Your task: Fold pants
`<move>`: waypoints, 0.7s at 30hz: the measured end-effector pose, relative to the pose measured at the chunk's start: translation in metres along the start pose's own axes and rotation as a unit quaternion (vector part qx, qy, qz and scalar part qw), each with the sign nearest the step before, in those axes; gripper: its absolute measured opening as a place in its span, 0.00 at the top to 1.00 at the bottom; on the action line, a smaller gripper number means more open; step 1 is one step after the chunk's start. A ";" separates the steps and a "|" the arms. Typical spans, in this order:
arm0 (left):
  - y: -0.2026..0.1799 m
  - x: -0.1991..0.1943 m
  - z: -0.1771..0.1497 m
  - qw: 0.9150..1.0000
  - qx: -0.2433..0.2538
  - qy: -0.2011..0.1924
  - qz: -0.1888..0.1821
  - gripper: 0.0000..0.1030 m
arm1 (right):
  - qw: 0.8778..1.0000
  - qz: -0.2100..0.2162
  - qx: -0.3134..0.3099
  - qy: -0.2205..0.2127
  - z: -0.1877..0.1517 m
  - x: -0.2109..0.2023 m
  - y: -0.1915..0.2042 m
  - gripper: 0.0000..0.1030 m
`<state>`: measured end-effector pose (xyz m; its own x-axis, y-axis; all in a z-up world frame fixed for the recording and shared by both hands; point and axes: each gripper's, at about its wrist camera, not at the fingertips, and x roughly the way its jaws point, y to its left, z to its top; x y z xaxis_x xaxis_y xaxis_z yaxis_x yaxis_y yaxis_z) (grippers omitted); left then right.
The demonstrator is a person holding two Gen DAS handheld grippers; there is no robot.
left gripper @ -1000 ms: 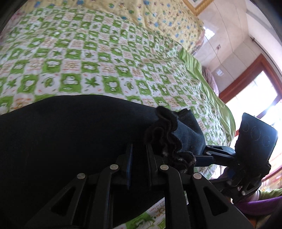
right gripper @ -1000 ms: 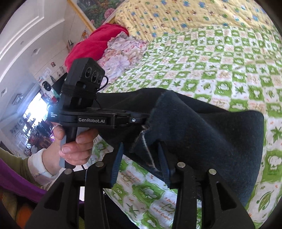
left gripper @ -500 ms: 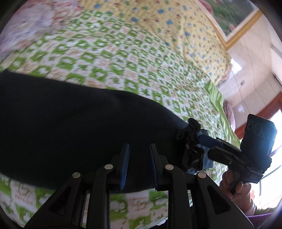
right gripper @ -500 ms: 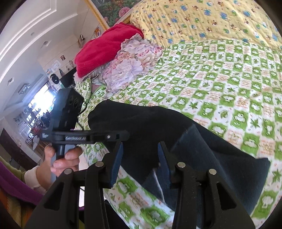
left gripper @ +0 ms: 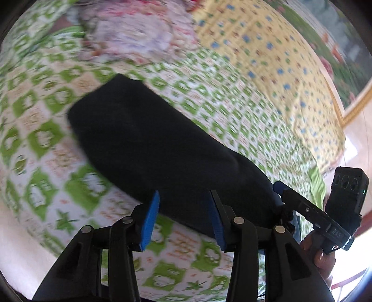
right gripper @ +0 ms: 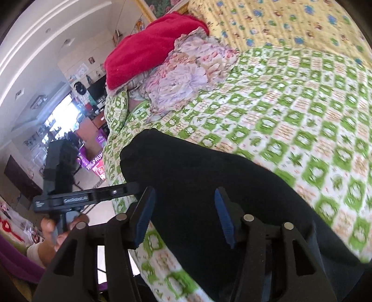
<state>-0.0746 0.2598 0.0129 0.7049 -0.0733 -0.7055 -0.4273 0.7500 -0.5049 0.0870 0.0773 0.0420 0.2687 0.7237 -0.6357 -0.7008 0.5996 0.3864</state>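
I am counting one pair of dark pants (left gripper: 162,148) lying folded on one bed (right gripper: 302,111), toward its near edge. I am working two tongs: the left tongs (left gripper: 183,219) and the right tongs (right gripper: 186,216), each showing two blue pads. At the bed's far edge I am seeing one red blanket (right gripper: 148,46) and one floral bundle (right gripper: 186,76).

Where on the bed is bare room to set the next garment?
Bare green checked sheet lies between the dark pants and the yellow quilt. It is crowded by the floral bedding and red blanket.
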 end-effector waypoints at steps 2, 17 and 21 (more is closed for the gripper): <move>0.010 -0.005 0.001 1.000 -0.017 -0.007 0.010 0.58 | 1.000 0.003 -0.004 0.012 0.009 0.012 0.002 0.47; 0.065 -0.016 0.017 0.989 -0.128 -0.040 0.069 0.55 | 0.987 0.049 -0.097 0.121 0.079 0.121 0.039 0.47; 0.073 -0.013 0.022 0.985 -0.153 -0.041 0.070 0.55 | 0.977 0.055 -0.125 0.163 0.095 0.151 0.044 0.47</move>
<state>-0.1031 0.3298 -0.0039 0.6652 0.0800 -0.7424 -0.6651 0.5154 -0.5403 0.1596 0.2454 0.0268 -0.0137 0.6073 -0.7944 -0.8639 0.3929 0.3152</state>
